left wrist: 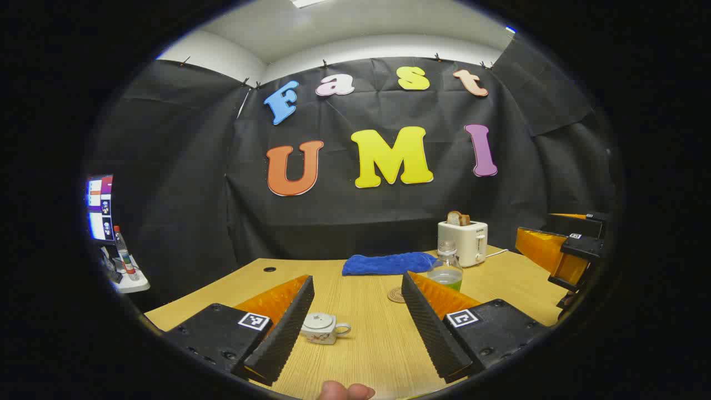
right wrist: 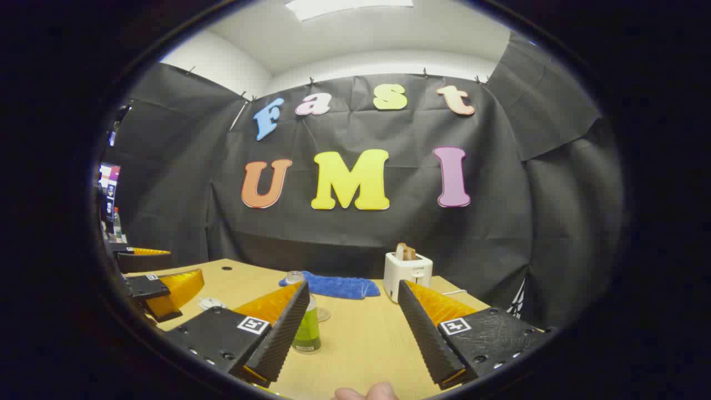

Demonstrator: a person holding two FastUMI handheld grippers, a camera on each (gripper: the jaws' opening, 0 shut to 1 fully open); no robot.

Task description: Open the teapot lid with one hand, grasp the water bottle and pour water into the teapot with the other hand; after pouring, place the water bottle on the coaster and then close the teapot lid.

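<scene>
Behind water bottle [left wrist: 445, 270]: cloth [left wrist: 387, 263], toaster [left wrist: 462, 241], probably bread-loaded.

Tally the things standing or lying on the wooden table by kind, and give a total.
Teapot: 1
Water bottle: 1
Coaster: 1
Blue cloth: 1
Toaster: 1
Total: 5

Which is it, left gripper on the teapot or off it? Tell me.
Apart. In the left gripper view, the left gripper is open and the teapot sits on the table beyond, wood showing around it.
</scene>
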